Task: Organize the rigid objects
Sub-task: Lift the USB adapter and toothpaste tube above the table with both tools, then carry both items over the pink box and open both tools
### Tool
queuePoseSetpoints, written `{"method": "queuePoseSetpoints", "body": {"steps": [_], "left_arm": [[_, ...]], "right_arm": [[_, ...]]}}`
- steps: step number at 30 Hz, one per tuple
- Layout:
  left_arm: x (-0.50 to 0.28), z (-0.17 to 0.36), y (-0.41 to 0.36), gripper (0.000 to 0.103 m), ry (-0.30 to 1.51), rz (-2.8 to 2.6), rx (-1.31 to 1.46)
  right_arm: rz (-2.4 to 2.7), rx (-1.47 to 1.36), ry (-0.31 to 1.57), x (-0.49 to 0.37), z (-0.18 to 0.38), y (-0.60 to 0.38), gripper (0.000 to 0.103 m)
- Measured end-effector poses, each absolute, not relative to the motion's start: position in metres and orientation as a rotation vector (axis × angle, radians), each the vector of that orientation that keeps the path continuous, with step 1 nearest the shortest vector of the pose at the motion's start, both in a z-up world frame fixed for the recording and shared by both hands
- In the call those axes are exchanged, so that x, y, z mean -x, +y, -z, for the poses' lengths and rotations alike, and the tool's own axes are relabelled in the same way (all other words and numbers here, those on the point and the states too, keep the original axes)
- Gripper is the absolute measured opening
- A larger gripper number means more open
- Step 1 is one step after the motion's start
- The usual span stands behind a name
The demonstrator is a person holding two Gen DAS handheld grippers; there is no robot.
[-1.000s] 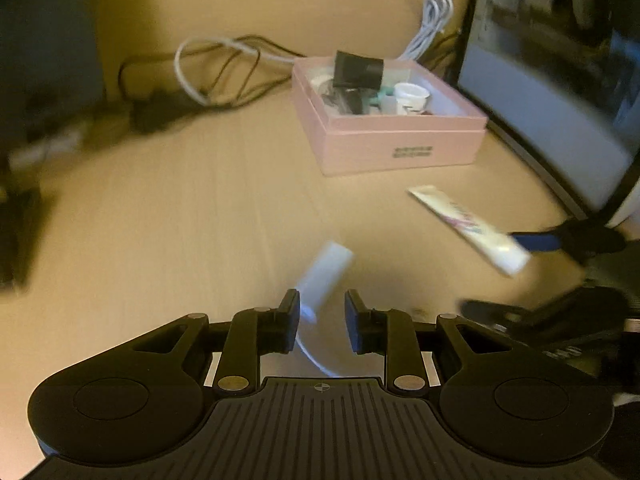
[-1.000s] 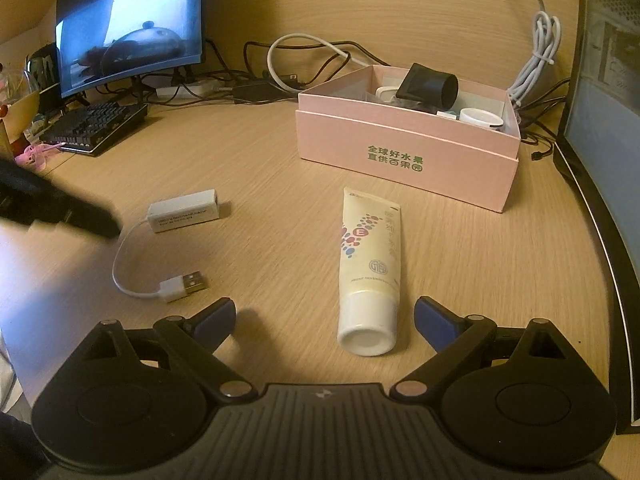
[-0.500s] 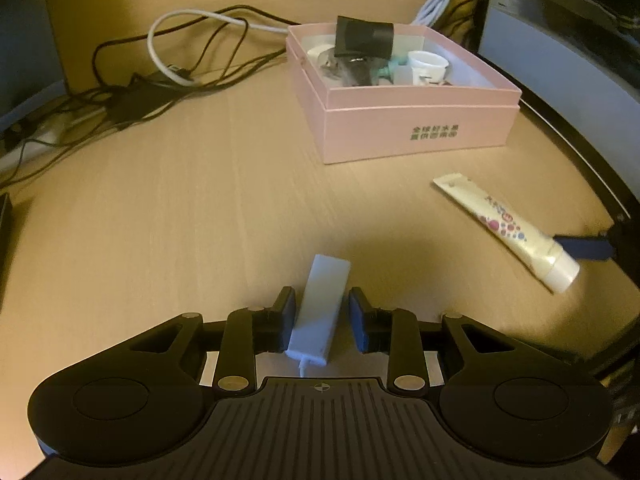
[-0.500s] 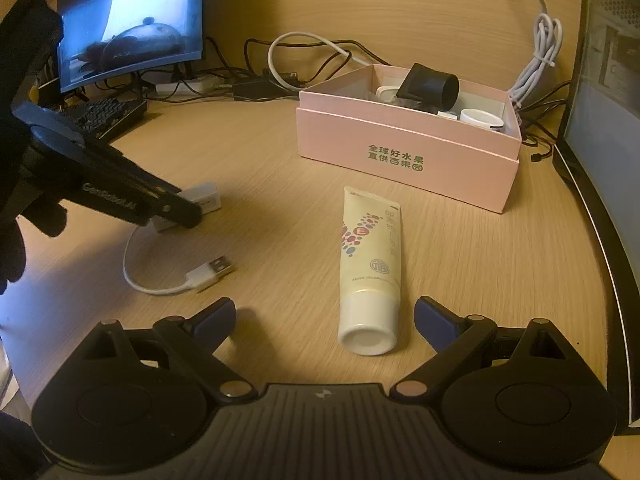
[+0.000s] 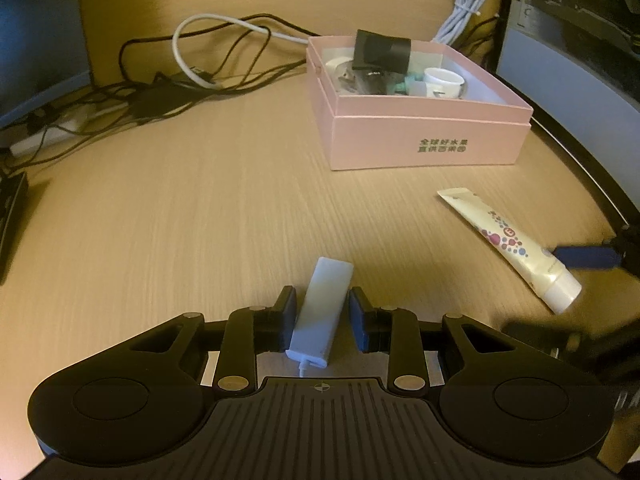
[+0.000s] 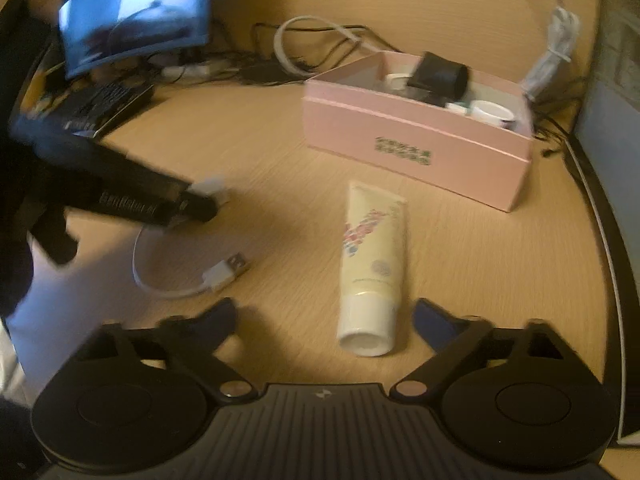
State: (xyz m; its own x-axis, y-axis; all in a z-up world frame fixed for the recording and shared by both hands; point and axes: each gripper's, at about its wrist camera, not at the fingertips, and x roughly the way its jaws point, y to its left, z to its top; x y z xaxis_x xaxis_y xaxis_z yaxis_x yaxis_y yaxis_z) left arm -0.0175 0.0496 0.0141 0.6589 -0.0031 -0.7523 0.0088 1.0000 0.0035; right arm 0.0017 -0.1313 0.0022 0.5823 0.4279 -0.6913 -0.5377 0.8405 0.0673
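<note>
A white USB adapter [image 5: 322,308] lies on the wooden desk between the fingers of my left gripper [image 5: 322,316]. The jaws stand around it with small gaps, not pressing it. Its cable and USB plug [image 6: 226,270] trail behind. A cream tube [image 6: 372,264] with a white cap lies between the wide-open fingers of my right gripper [image 6: 326,318]; the tube also shows in the left wrist view [image 5: 508,244]. A pink box [image 5: 420,136] holds a black cylinder [image 5: 382,54] and small white items.
A tangle of black and white cables [image 5: 208,64] lies behind the pink box [image 6: 416,148]. A monitor [image 6: 132,12] and keyboard [image 6: 104,106] stand at the far left, another screen edge [image 5: 568,76] at the right.
My left gripper has come down around the white adapter and settled there. The right gripper has shifted slightly, its view now blurred; the tube has not moved.
</note>
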Motion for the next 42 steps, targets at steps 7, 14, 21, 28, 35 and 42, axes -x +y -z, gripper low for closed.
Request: {"method": "queuePoseSetpoints", "body": {"steps": [7,14,21,28,35,42], "left_arm": [[0.021,-0.014,0.048,0.029,0.839,-0.004,-0.008],[0.037,-0.013,0.039,0.025,0.823,0.057,-0.038],[0.053,-0.013,0.013,0.024,0.827,0.213,-0.076],[0.05,-0.048,0.003,0.024,0.724,0.304,-0.04],[-0.004,-0.132,0.019,0.024,0.535,0.334,-0.002],[-0.099,-0.221,0.034,0.025,0.402,0.317,0.116]], "right_arm": [[-0.507,0.199,0.751,-0.017,-0.002,-0.123,0.056],[-0.513,0.279,0.735,0.006,-0.023,-0.124,0.025],[-0.431,0.196,0.73,0.027,-0.049,-0.168,0.025],[-0.35,0.137,0.711,0.043,-0.06,-0.198,0.025],[-0.36,0.068,0.626,0.037,-0.093,-0.202,0.025],[-0.328,0.04,0.432,-0.051,-0.192,-0.166,0.026]]}}
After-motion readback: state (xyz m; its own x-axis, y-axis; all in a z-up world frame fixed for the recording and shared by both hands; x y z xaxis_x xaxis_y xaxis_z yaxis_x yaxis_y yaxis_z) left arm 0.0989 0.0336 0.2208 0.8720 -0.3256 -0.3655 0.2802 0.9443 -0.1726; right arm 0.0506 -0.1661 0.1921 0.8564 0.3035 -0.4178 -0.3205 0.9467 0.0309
